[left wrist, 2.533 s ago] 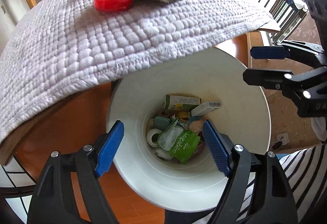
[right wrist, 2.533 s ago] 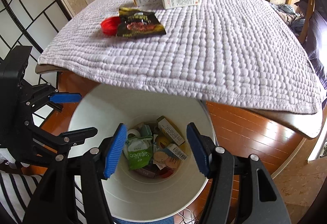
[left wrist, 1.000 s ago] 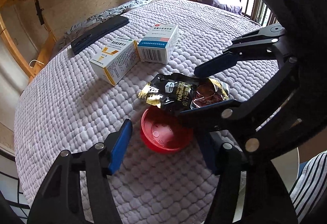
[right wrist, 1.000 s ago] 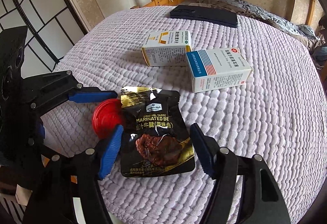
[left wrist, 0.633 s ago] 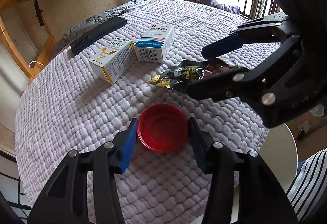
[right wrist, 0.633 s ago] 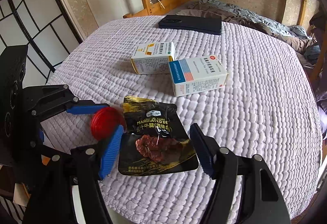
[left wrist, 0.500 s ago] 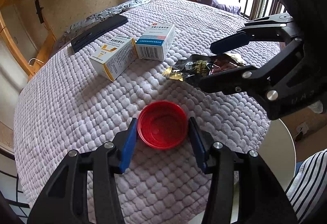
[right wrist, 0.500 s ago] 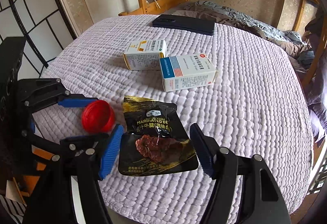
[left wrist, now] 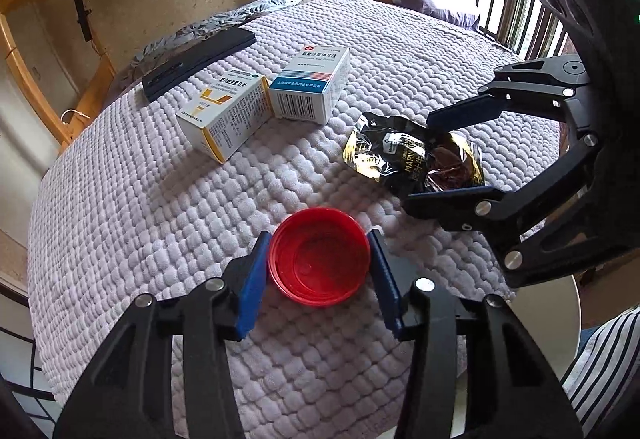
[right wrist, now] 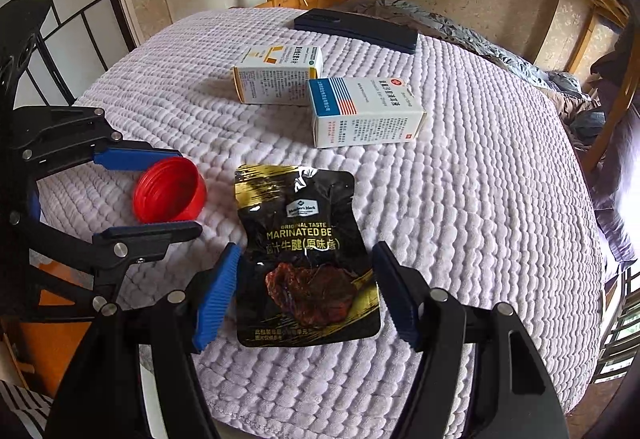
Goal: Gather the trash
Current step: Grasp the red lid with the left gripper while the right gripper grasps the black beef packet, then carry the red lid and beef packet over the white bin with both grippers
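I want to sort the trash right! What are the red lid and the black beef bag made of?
Red lid: likely plastic, smooth, with a ribbed rim. Black beef bag: probably plastic or foil film; it is shiny and crinkled.

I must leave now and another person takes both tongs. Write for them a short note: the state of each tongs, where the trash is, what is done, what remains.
Left tongs: shut on the red cap, which still rests on the quilted blanket.
Right tongs: open, pads on both sides of the black marinated beef pouch without pressing it; the pouch lies flat.
Two medicine boxes, yellow-marked and blue-striped, lie further back, untouched, with a dark flat case behind them.
Done: cap gripped.
Left: lift the cap, close on the pouch, bin both; the boxes probably follow.
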`<state>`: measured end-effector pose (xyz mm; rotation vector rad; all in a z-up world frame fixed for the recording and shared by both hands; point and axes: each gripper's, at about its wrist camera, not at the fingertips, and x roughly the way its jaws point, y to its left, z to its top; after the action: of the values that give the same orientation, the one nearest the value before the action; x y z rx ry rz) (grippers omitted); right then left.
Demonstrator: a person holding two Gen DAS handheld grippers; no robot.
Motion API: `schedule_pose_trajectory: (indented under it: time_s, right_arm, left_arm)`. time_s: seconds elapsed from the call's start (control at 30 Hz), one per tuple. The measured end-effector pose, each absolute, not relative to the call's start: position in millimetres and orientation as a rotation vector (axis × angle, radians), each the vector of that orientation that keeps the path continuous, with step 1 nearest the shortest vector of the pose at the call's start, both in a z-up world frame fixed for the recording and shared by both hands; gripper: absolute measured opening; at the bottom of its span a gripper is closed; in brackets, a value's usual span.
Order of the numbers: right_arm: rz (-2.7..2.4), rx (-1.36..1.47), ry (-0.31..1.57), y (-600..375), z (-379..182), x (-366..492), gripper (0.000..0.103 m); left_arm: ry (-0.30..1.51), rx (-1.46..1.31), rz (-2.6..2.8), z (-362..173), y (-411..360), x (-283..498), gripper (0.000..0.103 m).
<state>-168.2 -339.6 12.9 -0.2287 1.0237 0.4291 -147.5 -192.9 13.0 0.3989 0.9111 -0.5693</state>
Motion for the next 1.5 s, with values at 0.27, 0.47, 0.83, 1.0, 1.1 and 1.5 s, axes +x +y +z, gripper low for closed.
schedule_pose_trajectory:
  time_s: [0.27,0.47,0.83,1.0,1.1,1.5]
  right_arm:
    - [0.441,-0.173,1.026,-345.7,24.2,-177.9,0.067]
    - [0.441,-0.173,1.030,-345.8,27.5,-190.0,0.067]
    - [0.394,-0.199,1.054,-344.9,16.0,-204.0,0.067]
    - [0.370,-0.239,1.038,-341.2,12.5,-207.9,0.072]
    - [0.367,-0.236,1.040,-342.4,12.0,-208.0,0.073]
    - [0.415,-0.173,1.040,-349.4,22.7,-217.0,0.067]
  left_arm:
    - [0.939,0.339,-0.548,18.1,-189.3,-157.9,0.050]
    - [0.958,0.291,-0.527,19.9,-185.0,-167.8,0.050]
    - [0.979,0.235,-0.504,20.3,-180.2,-184.9,0.050]
    - [0.976,0.229,-0.494,21.2,-178.0,-188.1,0.050]
    - [0.977,0.229,-0.488,21.0,-175.1,-189.3,0.050]
    - [0.977,0.216,-0.501,27.0,-173.8,-199.1,0.050]
